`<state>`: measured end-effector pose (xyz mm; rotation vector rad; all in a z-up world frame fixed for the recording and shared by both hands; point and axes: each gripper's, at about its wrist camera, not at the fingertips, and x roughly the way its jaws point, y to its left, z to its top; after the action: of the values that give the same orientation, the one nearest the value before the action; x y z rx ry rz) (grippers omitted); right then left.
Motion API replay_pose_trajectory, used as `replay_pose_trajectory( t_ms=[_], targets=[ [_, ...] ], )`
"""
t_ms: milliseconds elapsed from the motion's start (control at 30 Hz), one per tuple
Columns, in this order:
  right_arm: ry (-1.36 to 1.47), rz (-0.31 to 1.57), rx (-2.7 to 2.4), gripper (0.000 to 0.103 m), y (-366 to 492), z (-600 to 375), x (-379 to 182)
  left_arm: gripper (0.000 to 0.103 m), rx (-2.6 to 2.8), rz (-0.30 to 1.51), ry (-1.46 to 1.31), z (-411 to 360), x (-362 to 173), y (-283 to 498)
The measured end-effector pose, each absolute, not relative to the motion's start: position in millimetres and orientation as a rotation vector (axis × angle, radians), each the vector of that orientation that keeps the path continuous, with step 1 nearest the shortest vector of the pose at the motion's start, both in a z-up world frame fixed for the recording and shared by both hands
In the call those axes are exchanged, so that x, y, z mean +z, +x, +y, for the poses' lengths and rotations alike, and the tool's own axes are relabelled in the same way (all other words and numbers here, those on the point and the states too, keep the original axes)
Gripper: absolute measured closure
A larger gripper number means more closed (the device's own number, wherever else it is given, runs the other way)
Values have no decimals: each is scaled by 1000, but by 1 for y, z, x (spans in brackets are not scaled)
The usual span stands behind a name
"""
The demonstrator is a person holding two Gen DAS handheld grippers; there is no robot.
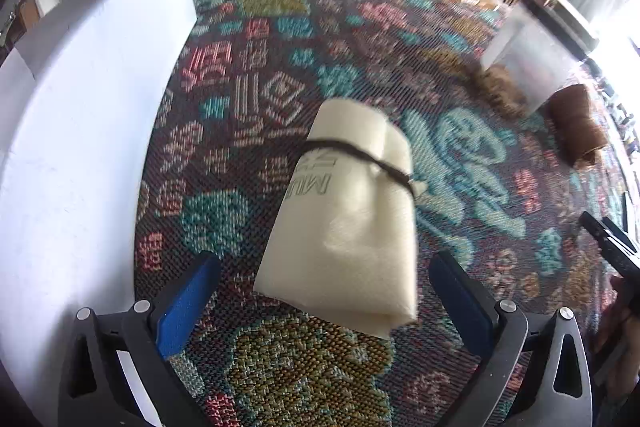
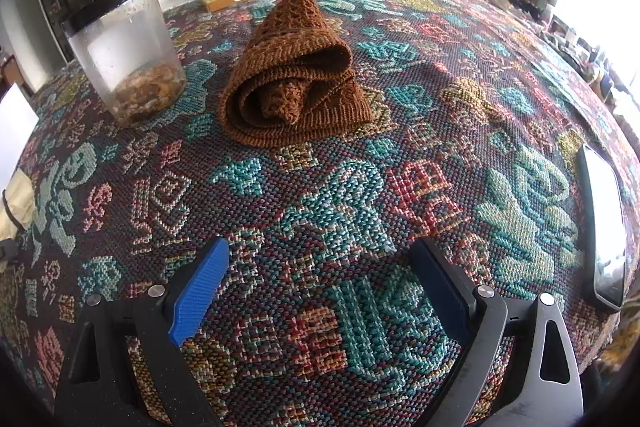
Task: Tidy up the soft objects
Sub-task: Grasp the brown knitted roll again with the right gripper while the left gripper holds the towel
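Cream bundle point(image 1: 352, 211) (cord-tied) between spread left tool point(image 1: 320, 303), brown knit point(image 2: 294, 75) beside jar point(image 2: 124, 55), right tool point(image 2: 320, 291) spread, phone point(image 2: 604, 227) nr edge

Left wrist: close above patterned woven tablecloth point(image 1: 248, 75), facing far-right | Right wrist: low, near edge, facing far | Shared: rolled brown knitted cloth point(image 2: 294, 75), clear plastic jar point(image 2: 124, 55).

- Table cover point(image 2: 320, 195): coarse woven cloth, matt, many-coloured pattern.
- Brown knit point(image 2: 292, 79): chunky openwork wool, rough, matt.
- Cream bundle point(image 1: 352, 219): soft, smooth, foam-like sheet, bound by a dark cord.
- Jar point(image 2: 128, 55): cloudy clear plastic, black lid.
- Jaws: ribbed blue pads point(image 2: 198, 297), matt black plastic frames, shiny metal screws.
- Phone point(image 2: 606, 227): glossy glass.
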<state>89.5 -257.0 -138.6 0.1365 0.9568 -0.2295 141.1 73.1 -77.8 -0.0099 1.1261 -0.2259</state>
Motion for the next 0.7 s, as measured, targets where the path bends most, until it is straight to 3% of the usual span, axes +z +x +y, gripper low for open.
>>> replay_pose_trajectory(
  t_ms=[100,200,267,433,600,700],
  targets=[
    [208,932,-200,10,83,-267,-132,0,-210,1002,166,56,-56,137],
    [388,830,-78,10,69,-290,-121,0,-188,1036,367,33,-77,147],
    [363,859,-119,11,76,-301,-121,0,-170,1048,427,27,-92,149],
    [163,960,-136,13,130,-309,-127,0,-191,1040,354,30,-96,150],
    [168,948,-206,13,181,-328,-120,0,-204,1053,306,27,-100,148],
    [216,1050,-110,12,176,-330,-121,3,-209,1042,288,30,-99,144]
  ],
)
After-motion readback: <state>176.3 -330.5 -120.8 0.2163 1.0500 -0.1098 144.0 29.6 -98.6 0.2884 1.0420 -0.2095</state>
